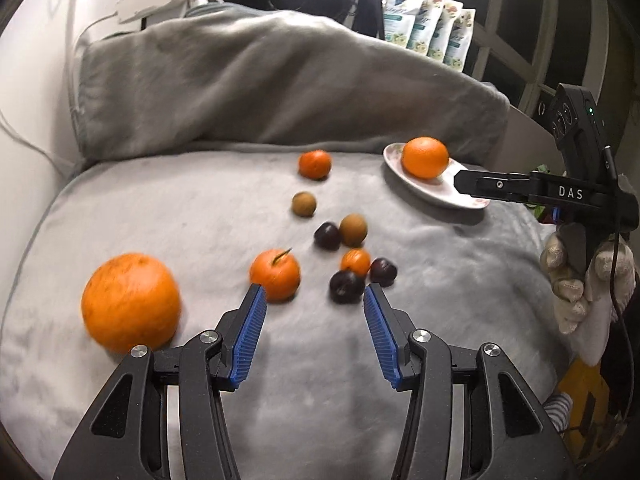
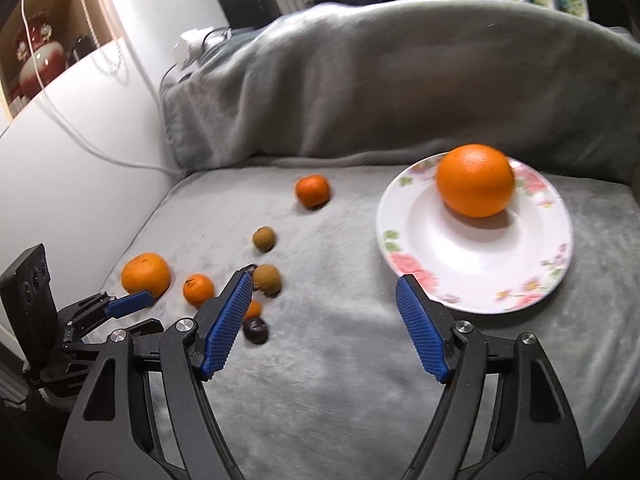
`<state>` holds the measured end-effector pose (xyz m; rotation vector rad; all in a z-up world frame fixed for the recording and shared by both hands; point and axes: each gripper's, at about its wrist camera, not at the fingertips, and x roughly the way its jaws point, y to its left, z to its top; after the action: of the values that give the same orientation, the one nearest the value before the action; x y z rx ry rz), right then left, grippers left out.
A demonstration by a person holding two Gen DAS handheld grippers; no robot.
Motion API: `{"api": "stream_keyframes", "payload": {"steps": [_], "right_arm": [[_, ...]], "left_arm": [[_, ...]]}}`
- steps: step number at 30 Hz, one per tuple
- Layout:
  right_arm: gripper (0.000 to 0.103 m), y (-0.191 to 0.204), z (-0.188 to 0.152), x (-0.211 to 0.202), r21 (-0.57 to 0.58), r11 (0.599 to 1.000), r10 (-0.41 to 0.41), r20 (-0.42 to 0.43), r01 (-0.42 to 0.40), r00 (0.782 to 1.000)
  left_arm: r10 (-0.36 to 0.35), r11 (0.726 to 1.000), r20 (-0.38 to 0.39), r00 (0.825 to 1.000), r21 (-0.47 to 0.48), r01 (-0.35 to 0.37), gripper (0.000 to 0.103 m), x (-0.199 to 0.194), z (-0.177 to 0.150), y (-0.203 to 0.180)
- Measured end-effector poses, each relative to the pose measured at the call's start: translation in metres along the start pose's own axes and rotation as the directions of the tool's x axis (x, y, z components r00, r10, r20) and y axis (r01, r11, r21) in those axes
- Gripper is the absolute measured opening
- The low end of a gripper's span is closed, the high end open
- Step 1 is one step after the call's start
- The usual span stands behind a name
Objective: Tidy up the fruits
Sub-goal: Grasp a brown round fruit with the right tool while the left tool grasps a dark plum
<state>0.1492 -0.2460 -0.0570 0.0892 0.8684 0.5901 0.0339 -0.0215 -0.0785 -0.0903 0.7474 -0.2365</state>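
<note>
One orange sits on the floral plate, toward its far rim; plate rests on the grey blanket at the right side. Rest of the fruit is loose on the blanket, left of the plate.

- large orange: nearest, far left in the left wrist view, well apart from the others
- stemmed orange: just beyond the left fingertip of the left tongs
- cluster beside it: small orange, three dark plums, one brown fruit, mostly touching or nearly so
- second brown fruit a bit farther back, alone
- far orange at the back near the blanket fold

Left tongs: apart, nothing between the pads, angled down at the blanket near the cluster.

Right tongs: wide apart, nothing between the pads; right pad overlaps the near rim of the plate in its own view, contact not clear. In the left wrist view they reach in from the right, tip over the plate's near edge, held by a gloved hand.

Frames are motion-blurred, so fine contact is hard to call.
</note>
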Motion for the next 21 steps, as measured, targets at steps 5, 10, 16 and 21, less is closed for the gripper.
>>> {"api": "stream_keyframes", "payload": {"steps": [5, 10, 16, 21], "right_arm": [[0.065, 0.01, -0.001, 0.021, -0.012, 0.999, 0.049, -0.055, -0.05, 0.997], [0.058, 0.022, -0.001, 0.039, -0.034, 0.996, 0.078, -0.1, -0.082, 0.992], [0.051, 0.033, 0.001, 0.06, -0.058, 0.994, 0.085, -0.15, -0.095, 0.985], [0.048, 0.036, 0.004, 0.077, -0.063, 0.993, 0.089, -0.18, -0.102, 0.98]], "left_arm": [[-0.02, 1.0, -0.007, 1.0, -0.004, 0.02, 0.049, 0.003, -0.005, -0.001], [-0.05, 0.999, -0.037, 0.998, 0.013, 0.05, 0.043, 0.016, -0.007, -0.01], [-0.079, 0.996, -0.072, 0.994, 0.028, 0.081, 0.038, 0.035, -0.004, -0.017], [-0.074, 0.996, -0.102, 0.992, 0.039, 0.078, 0.037, 0.047, -0.003, -0.019]]}}
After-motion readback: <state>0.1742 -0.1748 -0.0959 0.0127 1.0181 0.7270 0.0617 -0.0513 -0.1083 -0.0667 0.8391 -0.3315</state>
